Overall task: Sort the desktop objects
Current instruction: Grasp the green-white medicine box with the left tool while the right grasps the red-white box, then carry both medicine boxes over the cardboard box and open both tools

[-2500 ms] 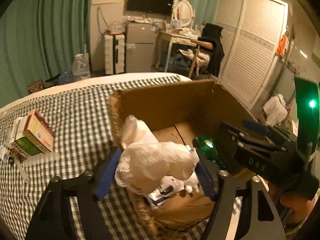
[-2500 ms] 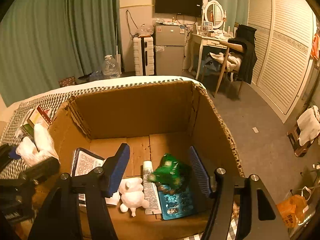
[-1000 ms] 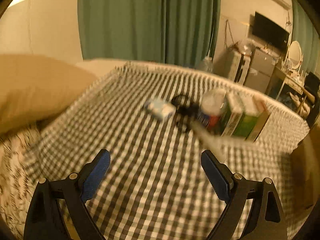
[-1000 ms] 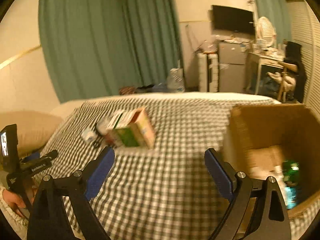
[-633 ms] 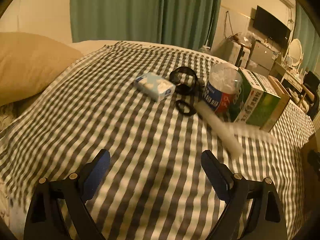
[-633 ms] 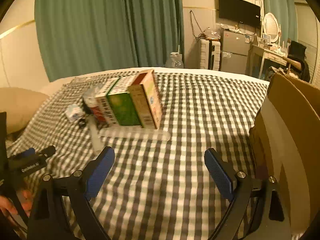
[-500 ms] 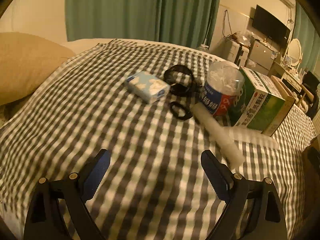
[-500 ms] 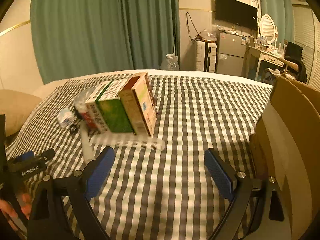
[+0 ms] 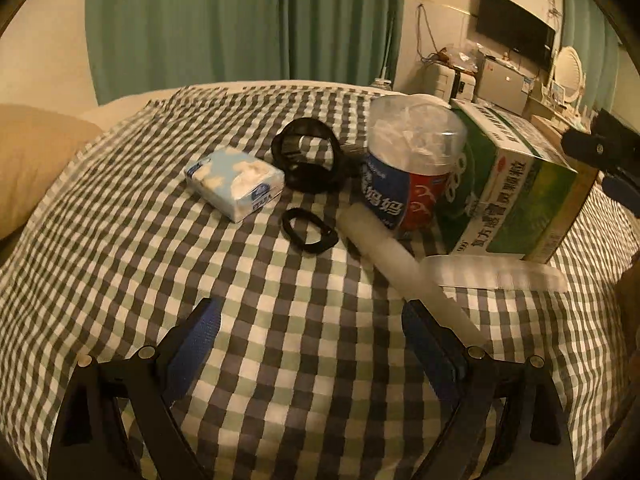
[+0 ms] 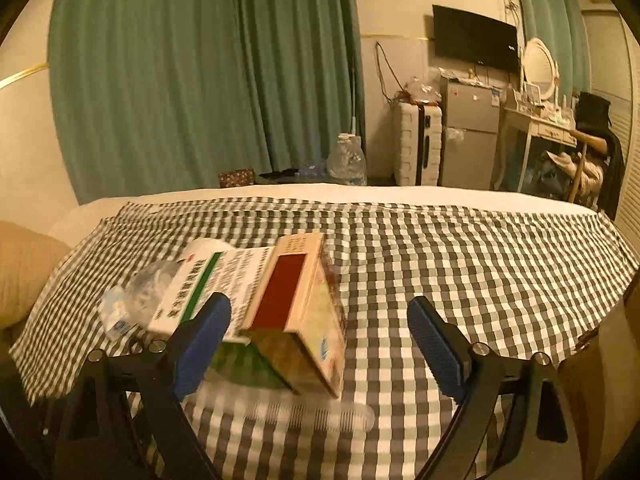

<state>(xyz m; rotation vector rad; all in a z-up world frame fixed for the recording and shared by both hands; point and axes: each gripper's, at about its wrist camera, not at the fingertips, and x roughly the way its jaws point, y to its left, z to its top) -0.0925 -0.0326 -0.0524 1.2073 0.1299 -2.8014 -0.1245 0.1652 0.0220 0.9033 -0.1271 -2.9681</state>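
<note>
On the checked cloth (image 9: 120,240) lie a tissue pack (image 9: 234,182), a black strap ring (image 9: 308,154), a small black band (image 9: 310,231), a clear-lidded tub (image 9: 412,160), a green box (image 9: 508,184), a white tube (image 9: 408,272) and a clear comb (image 9: 496,272). My left gripper (image 9: 312,344) is open and empty, low over the cloth in front of them. My right gripper (image 10: 320,344) is open and empty, close over the green box (image 10: 216,284) and a tan box (image 10: 300,312); the comb (image 10: 304,414) lies below it.
A tan pillow (image 9: 36,160) lies at the left. The right gripper's body (image 9: 608,156) shows at the right edge of the left wrist view. A cardboard edge (image 10: 600,380) stands at the right. Green curtains (image 10: 200,72), a suitcase and a fridge stand beyond.
Both grippers swung from the cardboard box to the pile of objects. The left one let go of the white bundle. Lately both have moved closer to the boxes and the tube.
</note>
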